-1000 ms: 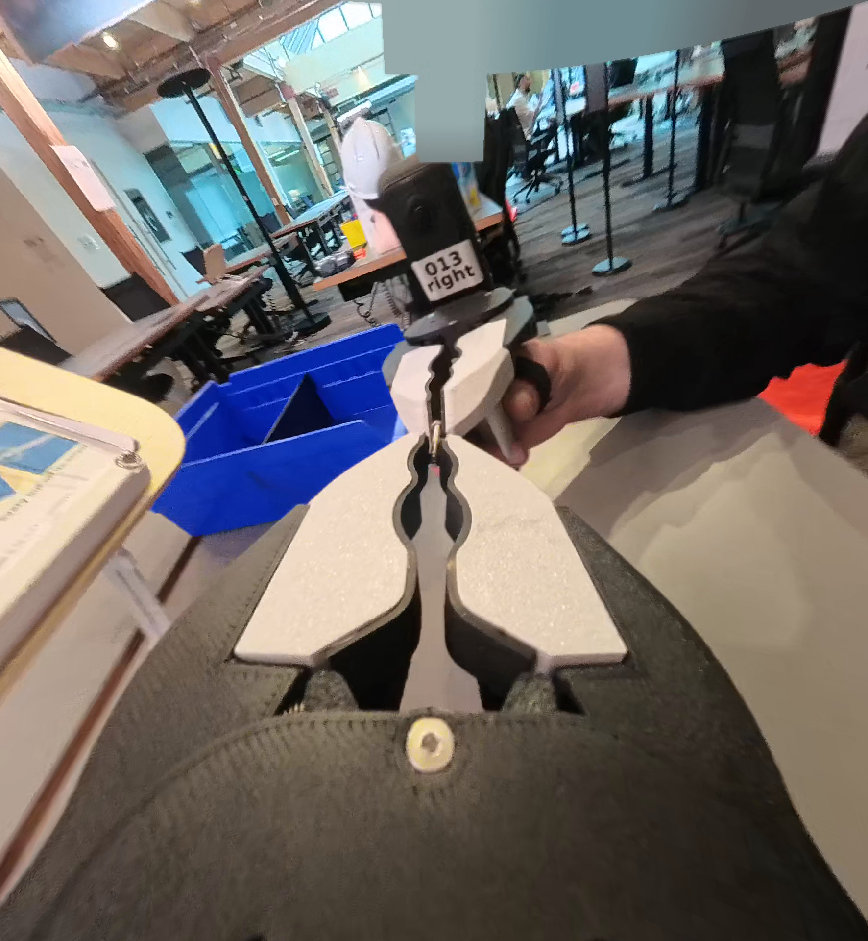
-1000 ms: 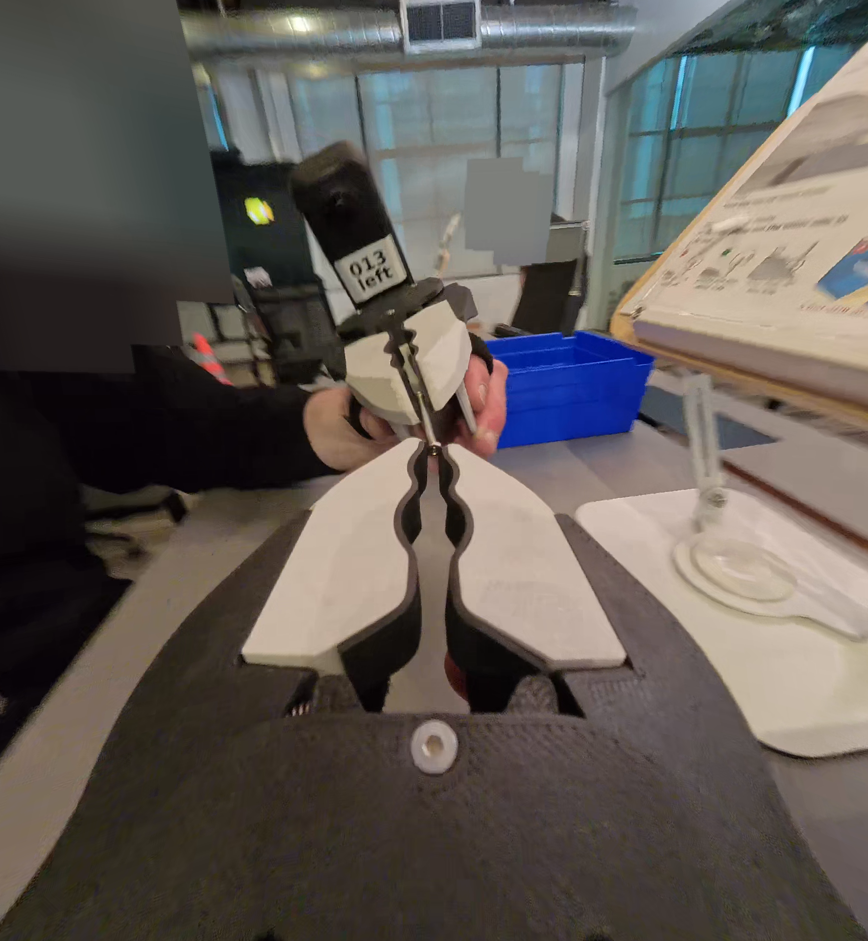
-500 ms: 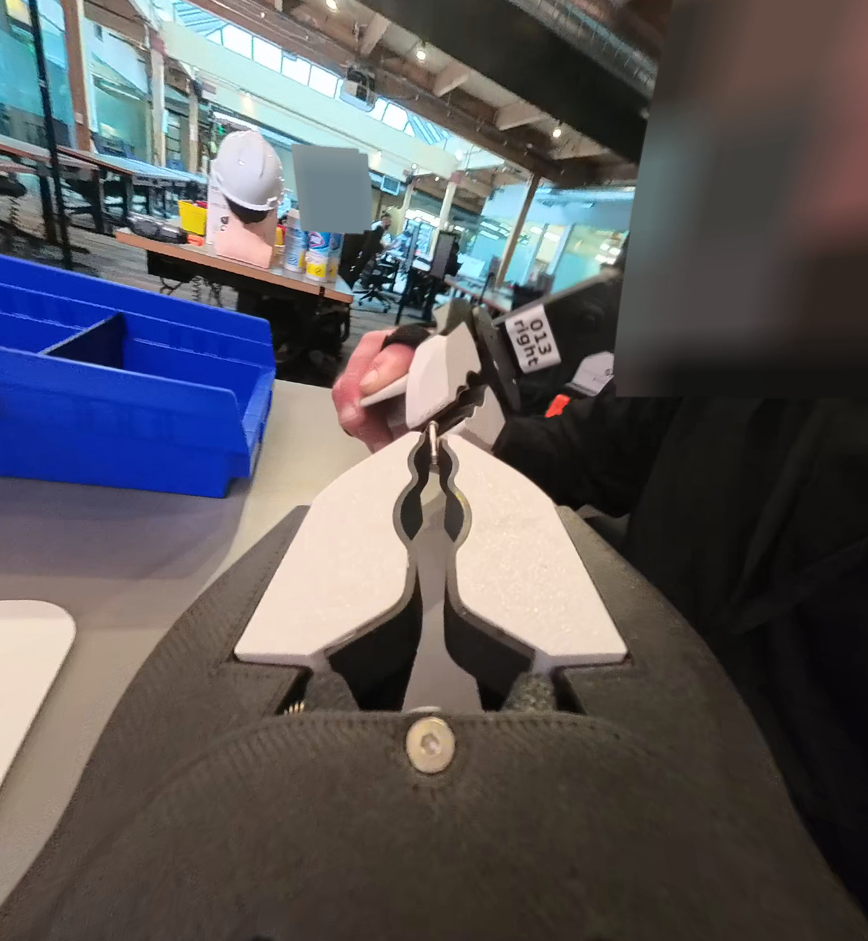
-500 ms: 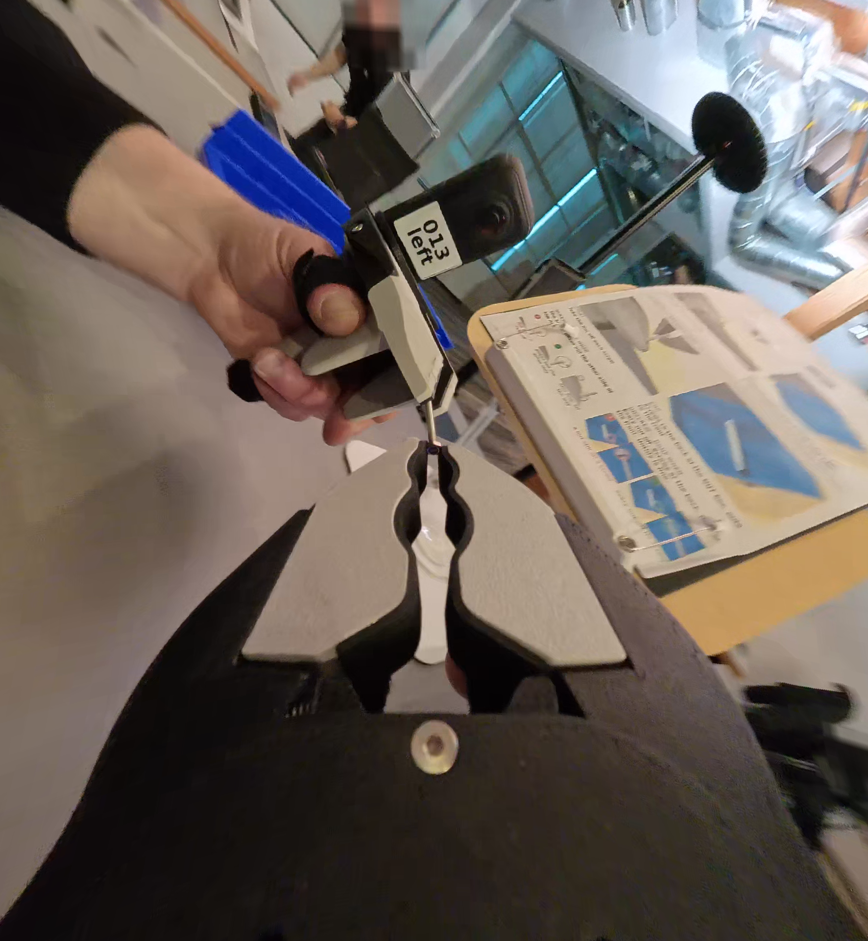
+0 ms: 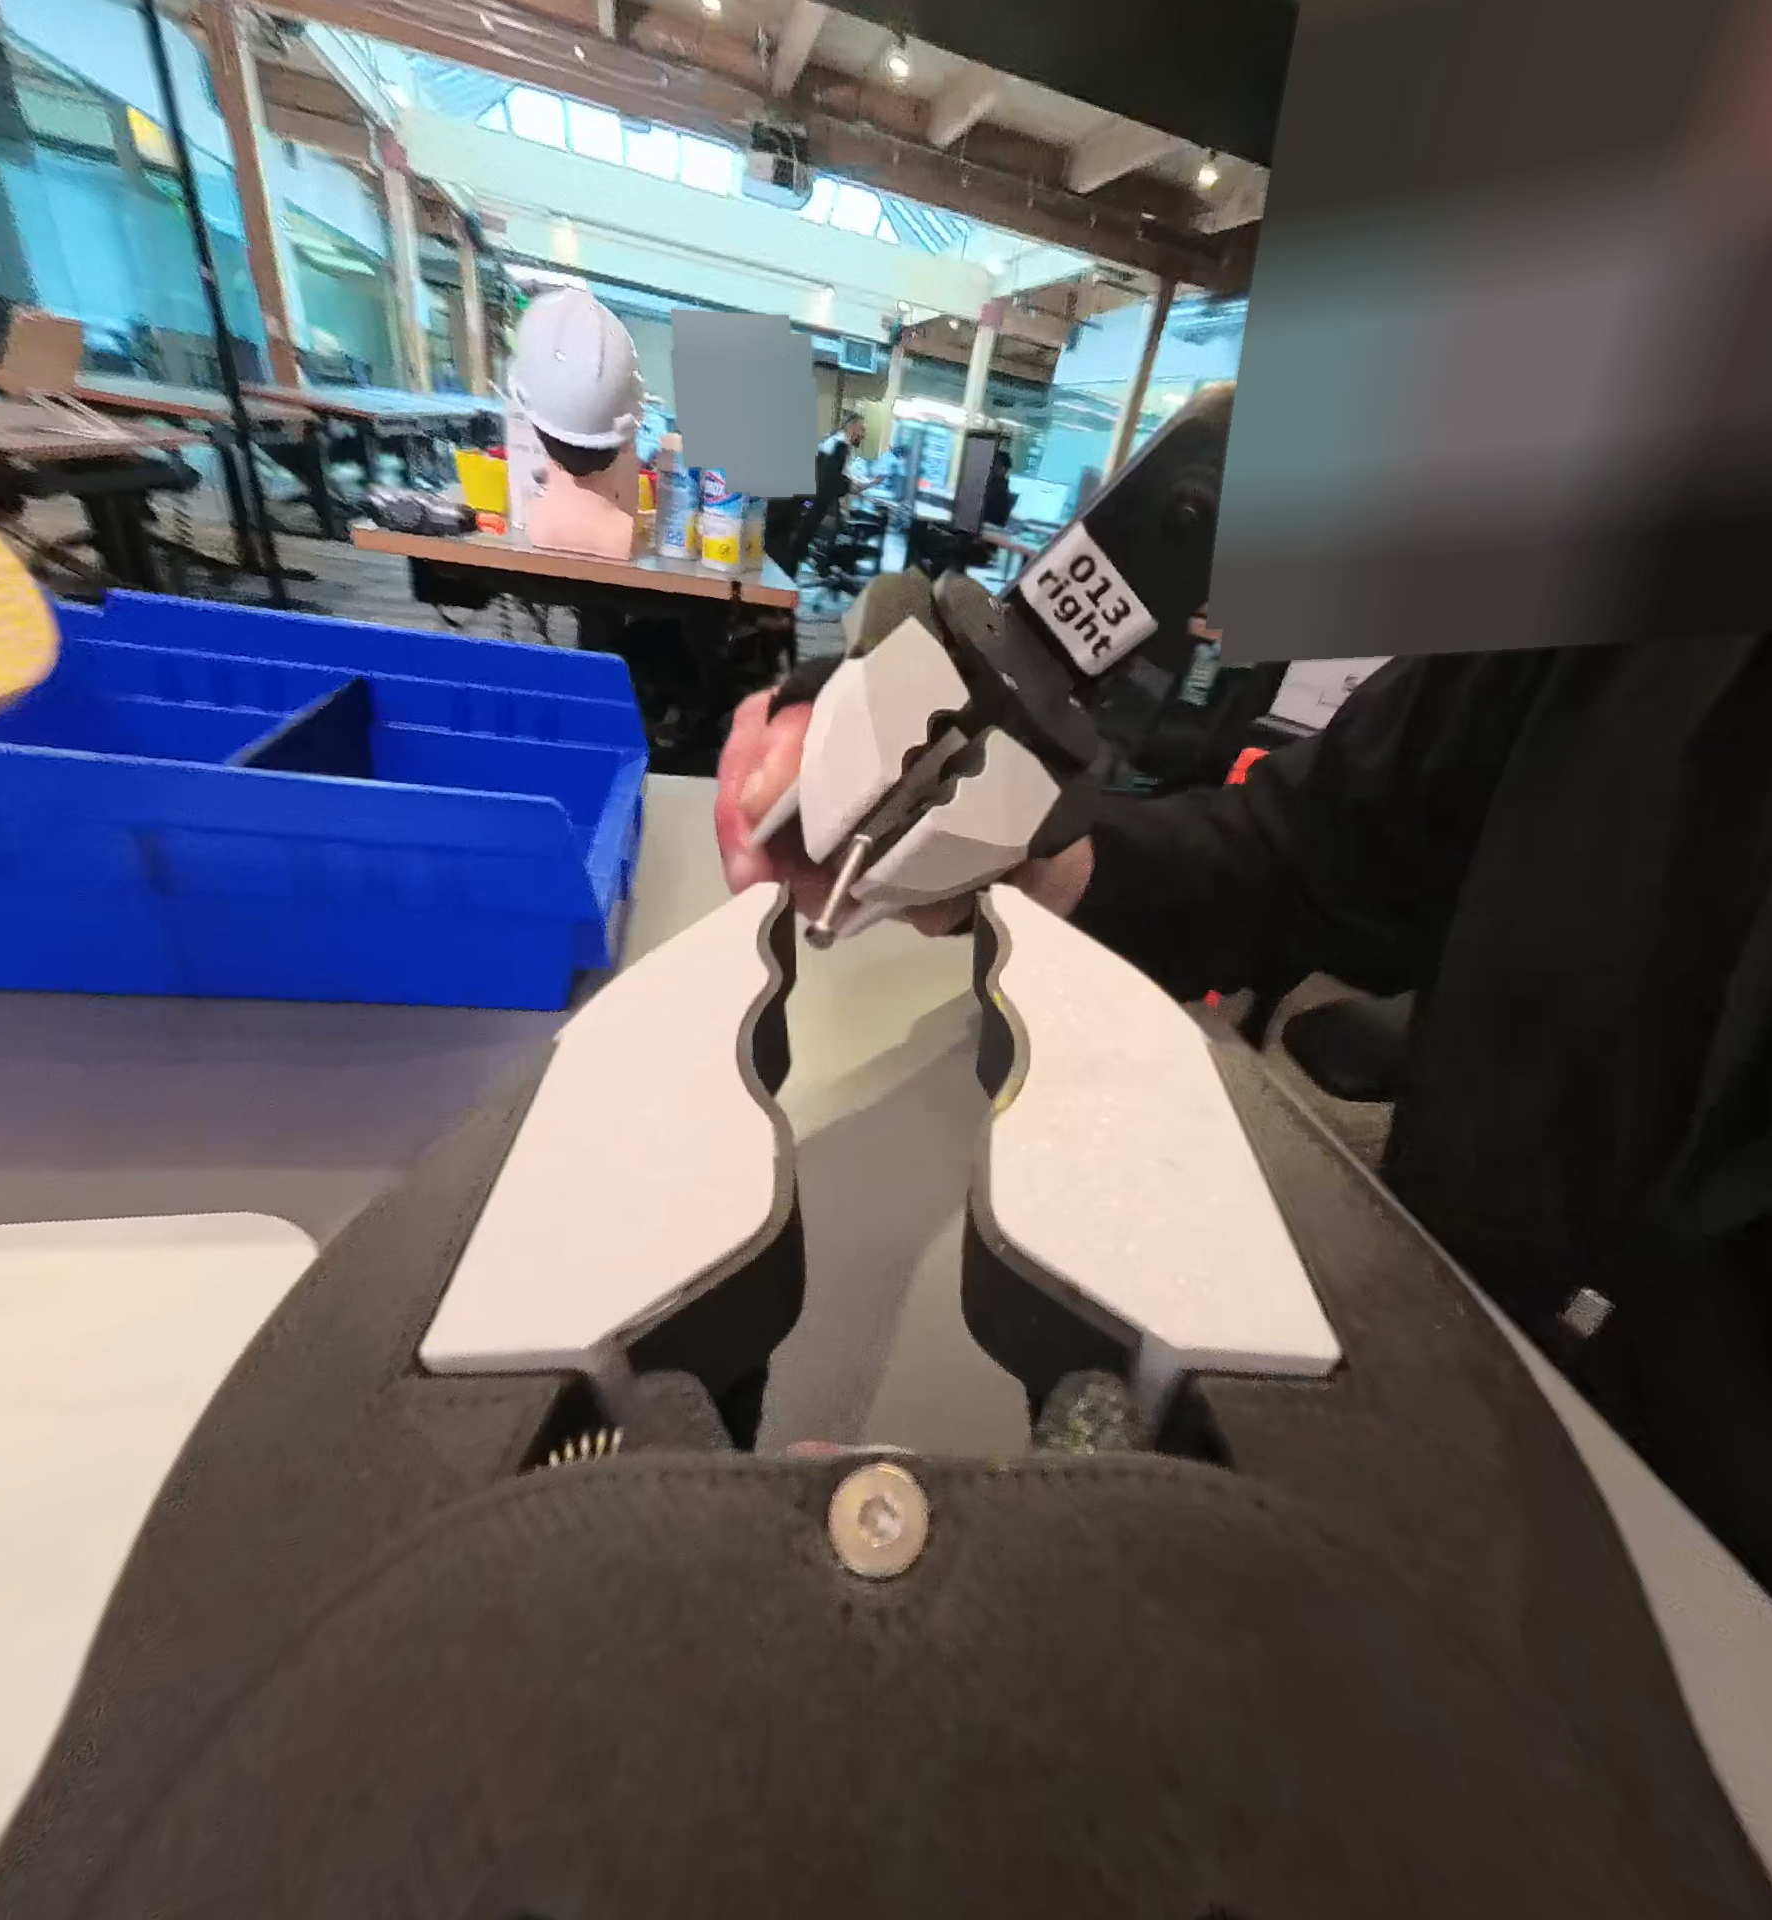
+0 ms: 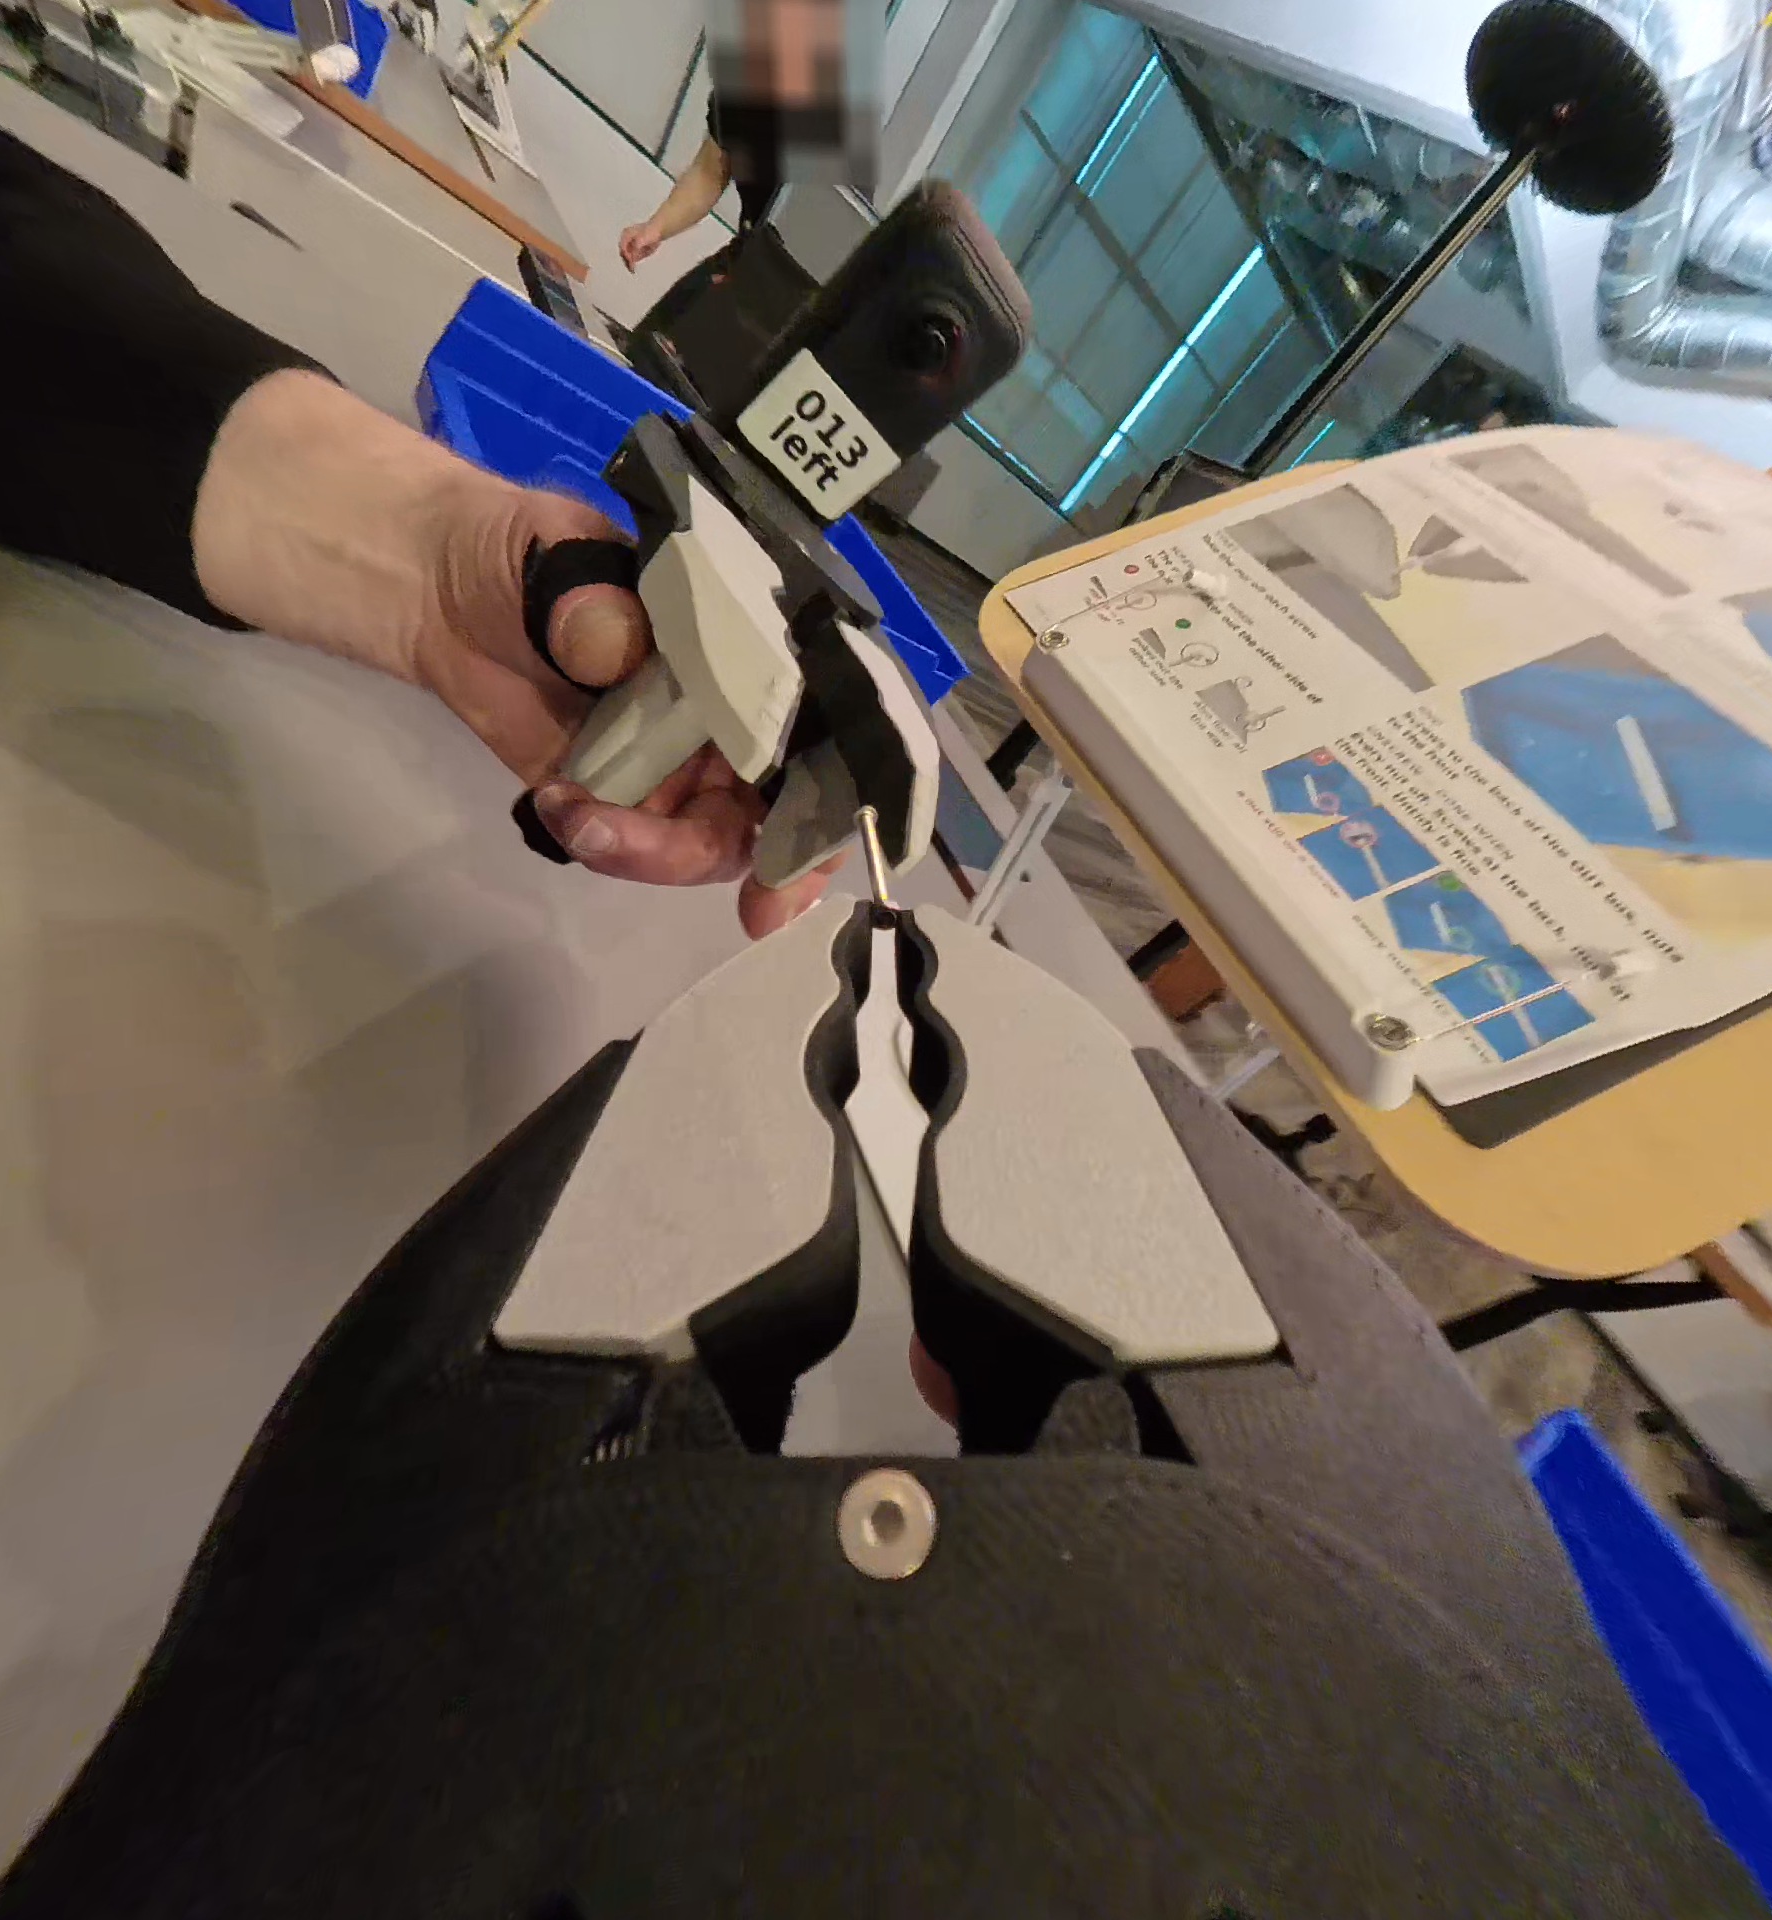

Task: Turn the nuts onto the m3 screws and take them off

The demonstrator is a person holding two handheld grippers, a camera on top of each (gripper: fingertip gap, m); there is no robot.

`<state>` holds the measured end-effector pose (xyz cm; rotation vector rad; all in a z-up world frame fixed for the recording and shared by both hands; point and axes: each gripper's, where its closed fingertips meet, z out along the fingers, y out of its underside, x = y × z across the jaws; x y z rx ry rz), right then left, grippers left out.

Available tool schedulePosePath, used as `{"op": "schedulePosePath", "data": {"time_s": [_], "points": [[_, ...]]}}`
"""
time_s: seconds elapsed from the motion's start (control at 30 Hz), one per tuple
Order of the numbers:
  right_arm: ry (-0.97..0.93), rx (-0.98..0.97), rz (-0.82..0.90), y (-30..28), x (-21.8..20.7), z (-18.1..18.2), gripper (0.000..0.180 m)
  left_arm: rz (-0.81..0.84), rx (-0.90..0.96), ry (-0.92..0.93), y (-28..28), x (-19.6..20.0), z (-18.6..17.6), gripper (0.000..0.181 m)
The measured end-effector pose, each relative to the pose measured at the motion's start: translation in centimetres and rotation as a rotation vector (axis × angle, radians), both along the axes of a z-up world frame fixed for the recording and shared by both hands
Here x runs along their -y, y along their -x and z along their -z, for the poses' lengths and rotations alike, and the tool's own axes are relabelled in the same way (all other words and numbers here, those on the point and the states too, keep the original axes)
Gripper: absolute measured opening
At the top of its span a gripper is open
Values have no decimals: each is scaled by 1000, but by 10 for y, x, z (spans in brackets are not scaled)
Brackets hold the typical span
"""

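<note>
A thin metal screw (image 6: 873, 857) is held at one end between the tips of my right gripper (image 6: 887, 914), which is shut on it. Its free end points into the gap of my left gripper (image 6: 851, 831), whose fingers stand wide apart around it without touching. In the left wrist view my left gripper (image 5: 880, 904) is open and empty, and the right gripper (image 5: 846, 868) just ahead holds the screw (image 5: 840, 885) slanting down to the left. The screw's free end looks slightly wider; I cannot tell whether that is a nut or the head.
A blue divided bin (image 5: 269, 831) stands on the grey table (image 6: 186, 935) at the left. A wooden instruction board (image 6: 1433, 831) on a stand with a white base (image 5: 82, 1403) is close by. Black sleeves (image 5: 1588, 987) and hands hold both grippers.
My left gripper was shut on the screw's end and has opened, letting go. My right gripper stays shut on the screw. Both grippers have tilted and turned.
</note>
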<state>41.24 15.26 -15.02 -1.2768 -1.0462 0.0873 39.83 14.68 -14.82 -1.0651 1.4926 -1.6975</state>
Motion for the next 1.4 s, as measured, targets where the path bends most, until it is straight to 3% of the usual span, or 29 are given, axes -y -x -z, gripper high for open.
{"op": "schedulePosePath", "data": {"time_s": [0.33, 0.43, 0.6, 0.73, 1.03, 1.17, 1.3, 1.4], "points": [[452, -501, -281, -2, -1, 0, 5, -257, 51, -498, -4, -10, 5, 22], [515, -553, -330, -1, 0, 3, 4, -244, 38, -509, -6, -6, 6, 24], [561, -565, -364, 2, 2, 4, 5, -290, 67, -552, -4, -10, 0, 6], [592, -606, -390, -1, 3, 2, 4, -282, 51, -592, -4, -7, 2, 4], [570, -569, -374, 1, 3, 4, 5, -246, 28, -539, -3, -3, -1, 2], [465, -467, -308, 2, 3, 4, 5, -190, 16, -395, -1, -2, -4, 0], [264, -278, -217, 6, 6, 3, 5, -84, -2, -132, 2, -5, -5, 0], [217, -196, -158, 7, 3, 7, 5, -57, 29, -60, 3, -6, -6, 0]]}}
